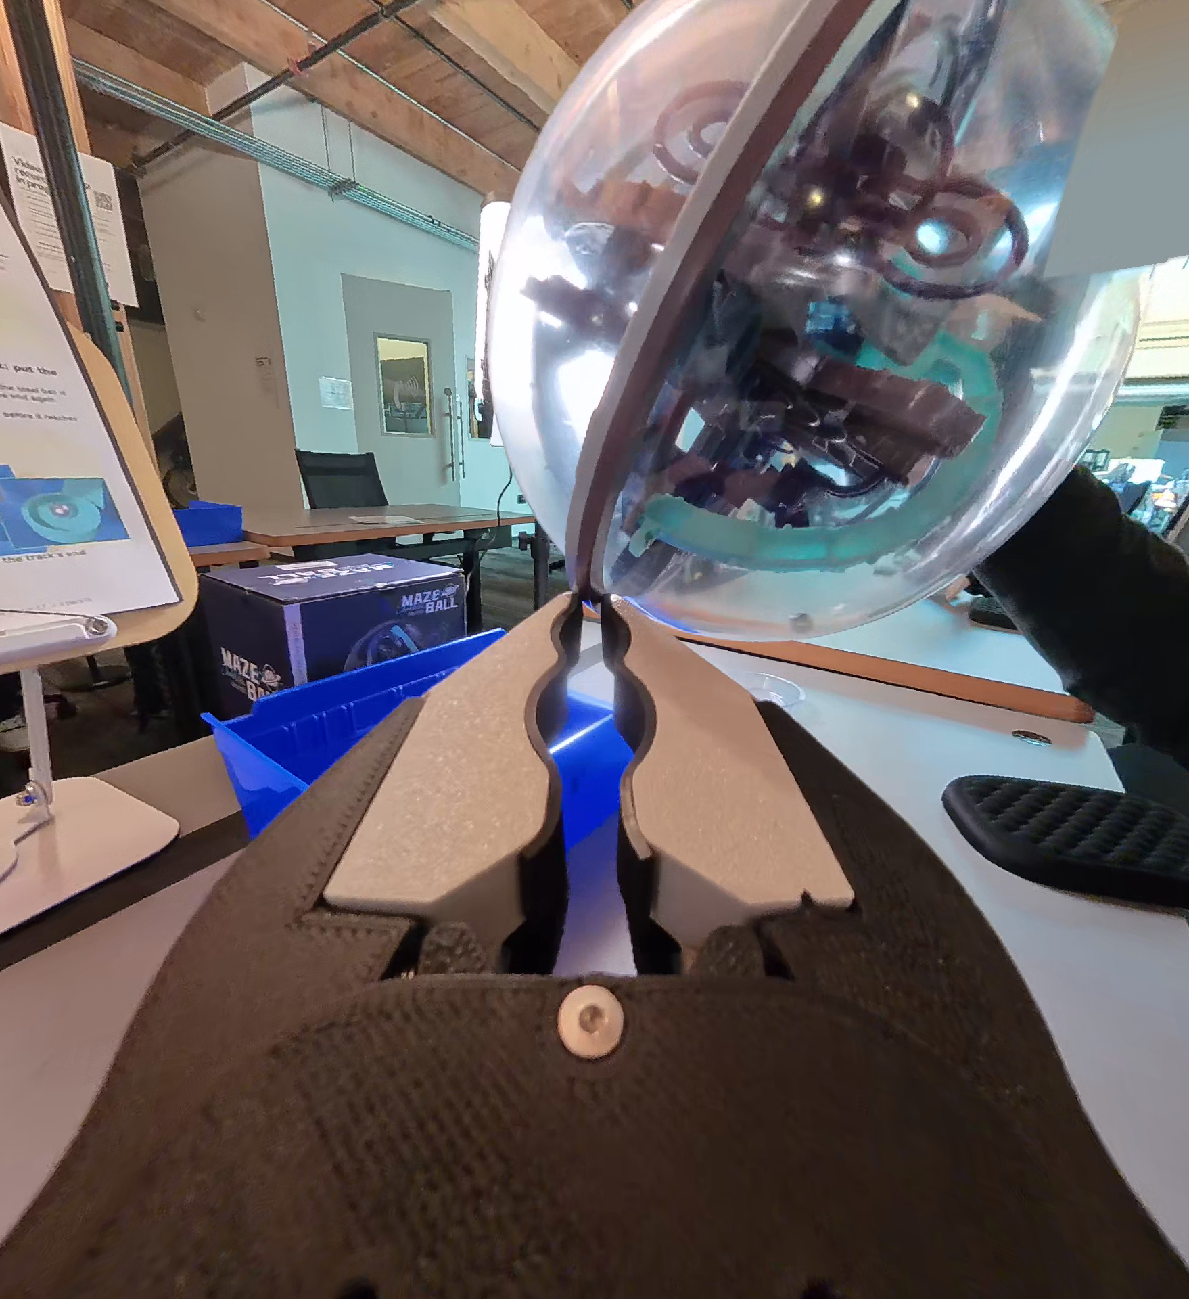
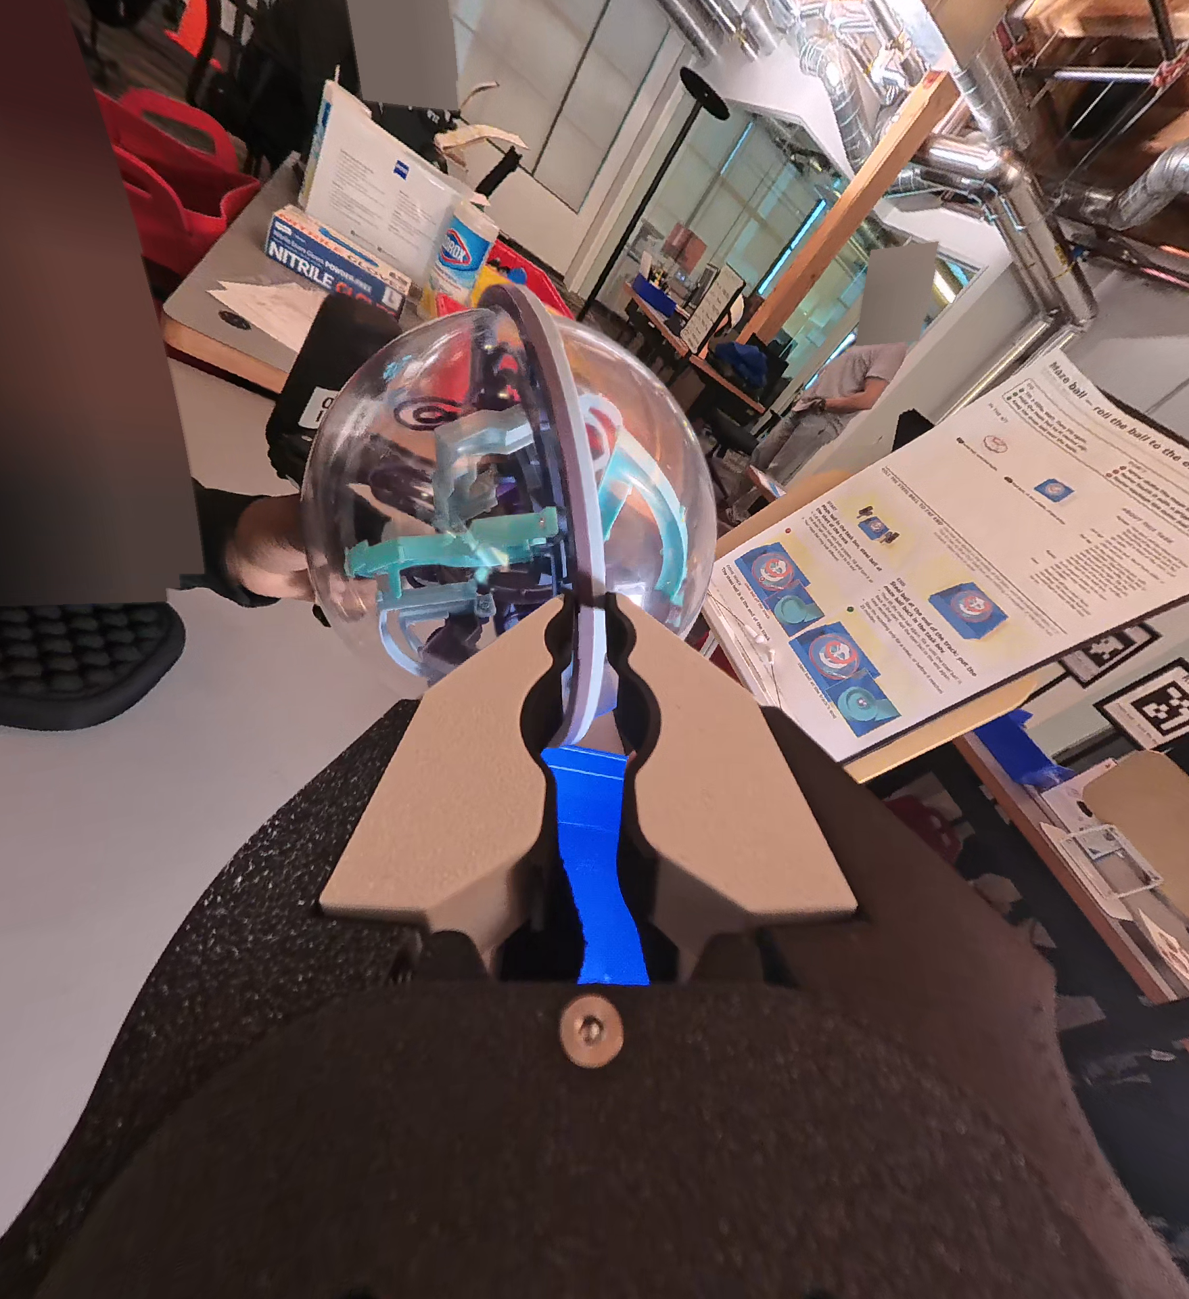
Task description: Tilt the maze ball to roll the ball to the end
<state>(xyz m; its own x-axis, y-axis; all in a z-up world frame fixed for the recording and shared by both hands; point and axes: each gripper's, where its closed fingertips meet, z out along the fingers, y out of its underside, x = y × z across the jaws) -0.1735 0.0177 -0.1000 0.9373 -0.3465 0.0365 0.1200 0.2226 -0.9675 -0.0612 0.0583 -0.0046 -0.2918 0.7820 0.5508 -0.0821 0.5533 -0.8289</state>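
Clear maze ball (image 1: 816, 316) hung above the white counter (image 1: 894, 731), over its blue bin (image 1: 282, 745); left tool (image 1: 592, 603) and right tool (image 2: 588, 599) each pinched its grey rim.

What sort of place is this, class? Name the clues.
Probably a shared workshop or lab office: desks and a chair, exposed ceiling ducts, and an instruction sheet on a stand.

White worktop (image 1: 929, 731) lies bare beside the blue bin (image 1: 339, 731), giving open passage. Obstacles: document stand (image 1: 36, 492) at one side, black textured pad (image 1: 1097, 843) at the other, maze ball (image 1: 809, 316) held above the bin.
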